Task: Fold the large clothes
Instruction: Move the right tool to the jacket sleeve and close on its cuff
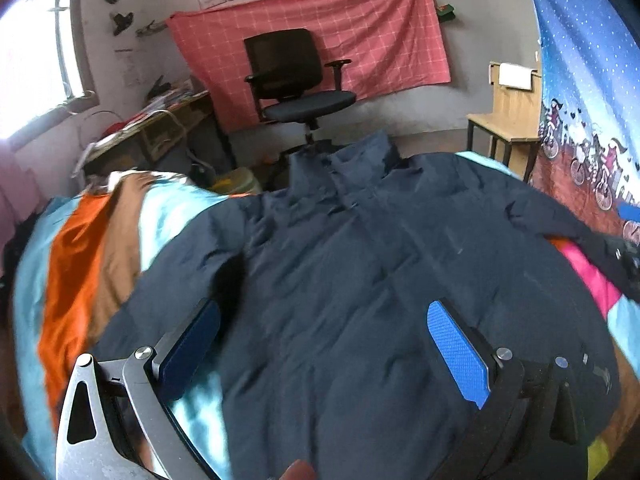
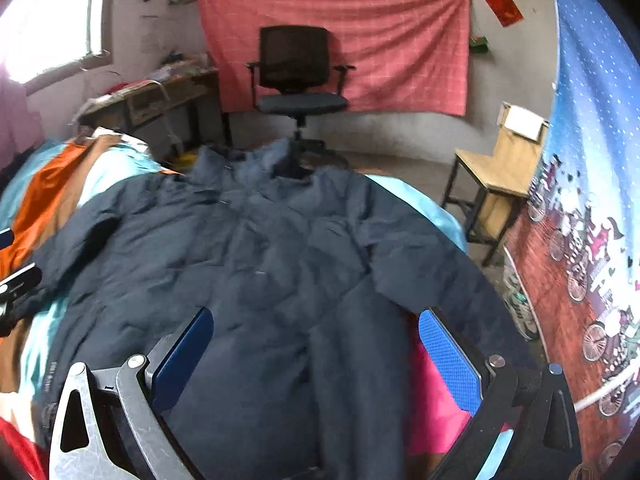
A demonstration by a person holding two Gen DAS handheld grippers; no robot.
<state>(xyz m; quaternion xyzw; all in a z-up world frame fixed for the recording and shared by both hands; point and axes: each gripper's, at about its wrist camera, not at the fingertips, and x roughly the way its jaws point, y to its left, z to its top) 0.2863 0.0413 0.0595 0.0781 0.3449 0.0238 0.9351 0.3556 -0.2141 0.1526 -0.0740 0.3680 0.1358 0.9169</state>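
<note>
In the left wrist view, a grey-walled bedroom fills the top of the frame: a pink checked cloth [image 1: 312,44] hangs on the wall, an office chair [image 1: 298,80] stands before it, a cluttered desk [image 1: 160,120] sits at upper left under the bright window, and a wooden chair [image 1: 508,120] at upper right. Below, the bed [image 1: 80,264], with a striped cover of orange, brown and pale blue, carries the dark navy jacket [image 1: 352,264], spread flat across the middle of the frame, collar toward the top. The left tongs [image 1: 324,344] hover at the lower edge, blue pads wide apart and gripping nothing. The fold seems not yet begun; the next move probably calls for closing on the sleeve or side edge at lower left.

In the right wrist view, the same wall, cloth [image 2: 340,48] and office chair [image 2: 298,76] sit at top, with a printed curtain [image 2: 580,240] down the right. The jacket [image 2: 248,264] lies centre, its sleeve [image 2: 432,264] running toward lower right over pink bedding [image 2: 432,392]. The right tongs [image 2: 316,350] are likewise apart and empty. Nothing blocks them, though the padded cloth looks bulky and may slip from a shallow pinch.
</note>
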